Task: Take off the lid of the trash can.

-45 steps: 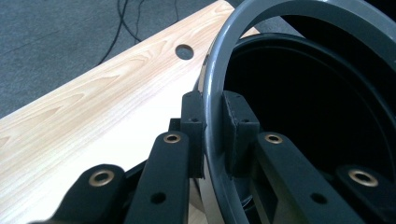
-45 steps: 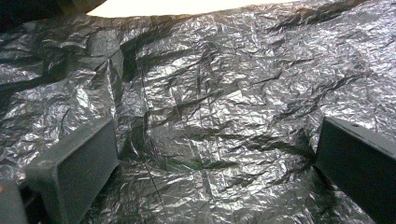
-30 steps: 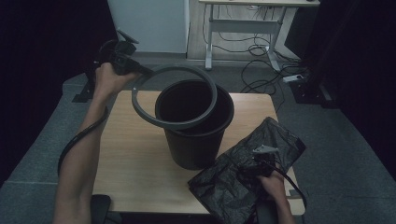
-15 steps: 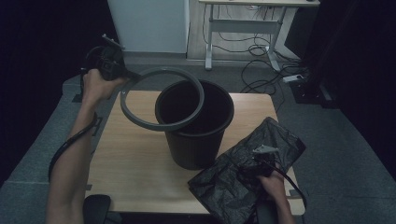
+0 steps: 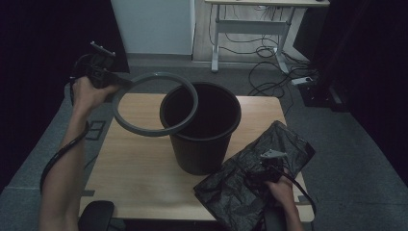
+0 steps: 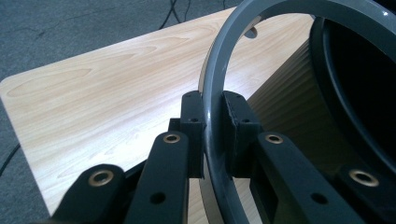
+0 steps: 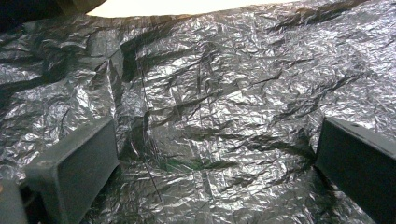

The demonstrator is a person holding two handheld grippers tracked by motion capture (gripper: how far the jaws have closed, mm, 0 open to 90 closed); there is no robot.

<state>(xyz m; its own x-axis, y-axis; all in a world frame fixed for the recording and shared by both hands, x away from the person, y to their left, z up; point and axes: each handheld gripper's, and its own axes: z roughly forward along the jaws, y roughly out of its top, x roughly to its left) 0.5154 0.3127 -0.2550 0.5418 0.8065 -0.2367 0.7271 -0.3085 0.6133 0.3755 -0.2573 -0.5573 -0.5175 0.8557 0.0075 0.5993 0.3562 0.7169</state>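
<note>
The left tongs [image 6: 212, 135] were clamped on the rim band of the grey ring [image 5: 155, 104], one black jaw on each side of it. The ring hung tilted in the air over the desk's [image 5: 139, 168] far left part, apart from the black bin [image 5: 202, 127], though its right arc overlapped the bin's open mouth in the high view. The bin stood upright near the middle of the desk.

The right tongs [image 7: 210, 154] stood wide open, jaws well apart, resting over the crumpled black bag [image 5: 255, 180] that lay at the near right corner and spilled past the desk's edge. Nothing sat pinched between those jaws.

The step in hand looked like carrying the ring clear of the bin so that the bag could go in. The next move probably called for setting the ring down on bare wood toward the left edge, then closing the right tongs on a fold of the thin, slippery bag and lifting it toward the bin's mouth.
</note>
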